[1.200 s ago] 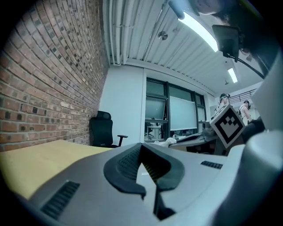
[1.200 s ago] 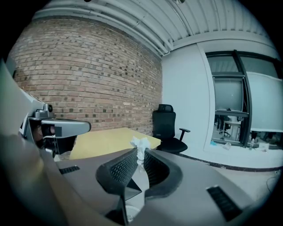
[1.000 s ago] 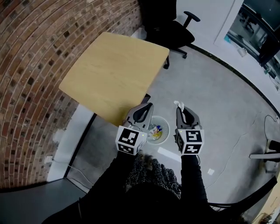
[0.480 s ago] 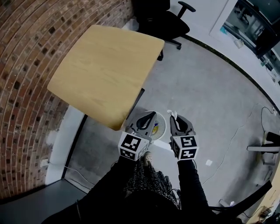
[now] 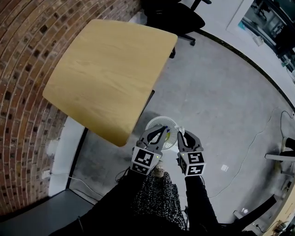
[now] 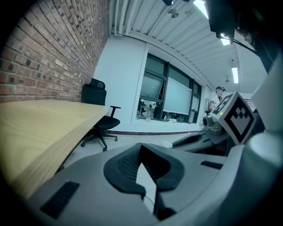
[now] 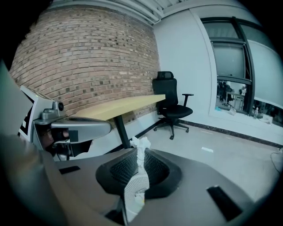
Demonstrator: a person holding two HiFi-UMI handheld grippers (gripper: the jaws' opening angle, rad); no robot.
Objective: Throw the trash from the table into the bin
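Trash (image 7: 141, 146), a small wad of crumpled white paper, is pinched tight between the jaws of the right gripper (image 7: 140, 155). The top of the wad is seen poking up past the jaw tips. In the head view it is held just above the right side of the bin (image 5: 156, 122).

The bin is round and white, with walls made of mesh. It is set on the grey floor (image 5: 221, 92), just beside the near corner of the wooden table (image 5: 110, 69). A little bit of yellow and blue can be seen inside it, but what that is cannot be told.

The left gripper (image 5: 160, 132) is held over the bin too, close beside the right one. Its jaws are closed together at the tips, and nothing is gripped by them. A bit of the white mesh is seen through the thin slit between them.

A brick wall (image 5: 27, 55) is seen along the far side of the table, and a black chair (image 5: 173, 14) is parked past the table's far end.
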